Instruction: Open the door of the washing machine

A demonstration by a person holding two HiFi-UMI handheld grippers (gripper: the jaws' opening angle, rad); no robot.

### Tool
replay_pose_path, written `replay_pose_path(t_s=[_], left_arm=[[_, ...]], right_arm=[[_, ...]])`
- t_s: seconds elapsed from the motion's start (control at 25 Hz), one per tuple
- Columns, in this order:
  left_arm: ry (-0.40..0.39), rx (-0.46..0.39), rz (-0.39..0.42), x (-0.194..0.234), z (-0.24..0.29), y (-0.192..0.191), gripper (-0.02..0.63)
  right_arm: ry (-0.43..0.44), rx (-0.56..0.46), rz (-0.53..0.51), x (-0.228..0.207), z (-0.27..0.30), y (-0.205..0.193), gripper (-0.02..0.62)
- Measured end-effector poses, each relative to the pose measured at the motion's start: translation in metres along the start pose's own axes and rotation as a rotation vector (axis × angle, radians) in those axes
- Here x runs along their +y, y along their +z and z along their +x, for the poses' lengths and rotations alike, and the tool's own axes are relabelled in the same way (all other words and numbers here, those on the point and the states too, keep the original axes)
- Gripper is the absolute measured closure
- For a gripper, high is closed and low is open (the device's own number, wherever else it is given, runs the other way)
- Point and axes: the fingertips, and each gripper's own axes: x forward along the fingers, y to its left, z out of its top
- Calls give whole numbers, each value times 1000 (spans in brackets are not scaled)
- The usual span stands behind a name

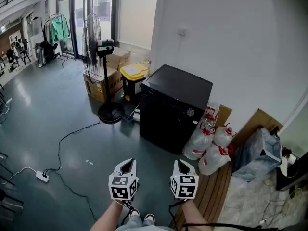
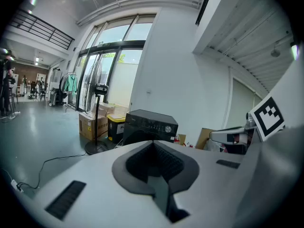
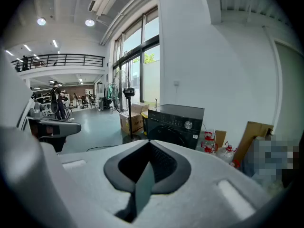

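Observation:
The black washing machine (image 1: 175, 107) stands on the floor against the white wall, well ahead of me, a silver knob on its panel. Its round front door (image 3: 167, 134) looks closed. My left gripper (image 1: 127, 164) and right gripper (image 1: 181, 165) are held side by side low in the head view, both pointing toward the machine and far short of it. In the left gripper view the jaws meet at the tip (image 2: 153, 143) with nothing between them, the machine (image 2: 151, 124) beyond. The right gripper (image 3: 149, 143) is likewise shut and empty.
A standing fan (image 1: 104, 76), cardboard boxes (image 1: 102, 84) and a yellow-lidded bin (image 1: 134, 77) sit left of the machine. Clear bags with red ties (image 1: 211, 143) crowd its right side, beside wooden boards (image 1: 214, 189). A cable and power strip (image 1: 42, 176) lie on the floor at left.

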Motion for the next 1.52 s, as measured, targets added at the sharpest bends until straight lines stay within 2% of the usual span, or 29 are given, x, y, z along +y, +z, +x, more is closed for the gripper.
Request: replay_pose_path(t_s=[0.44, 0.64, 0.84, 1.04, 1.32, 1.52], left_arm=[[-4, -8, -16, 16, 16, 6, 601], [-11, -11, -18, 35, 26, 14, 601], [-27, -7, -8, 53, 30, 19, 601], [-20, 3, -20, 69, 39, 17, 601], [-46, 6, 8, 82, 54, 21, 601], [-44, 5, 35, 93, 85, 31, 601]], right_arm=[[-4, -6, -17, 8, 17, 8, 591], [-16, -41, 20, 12, 32, 19, 591], [-66, -30, 61, 8, 42, 20, 591], [-75, -8, 83, 10, 57, 17, 591], [-48, -1, 55, 30, 87, 25, 591], [-61, -4, 64, 15, 123, 36, 591]])
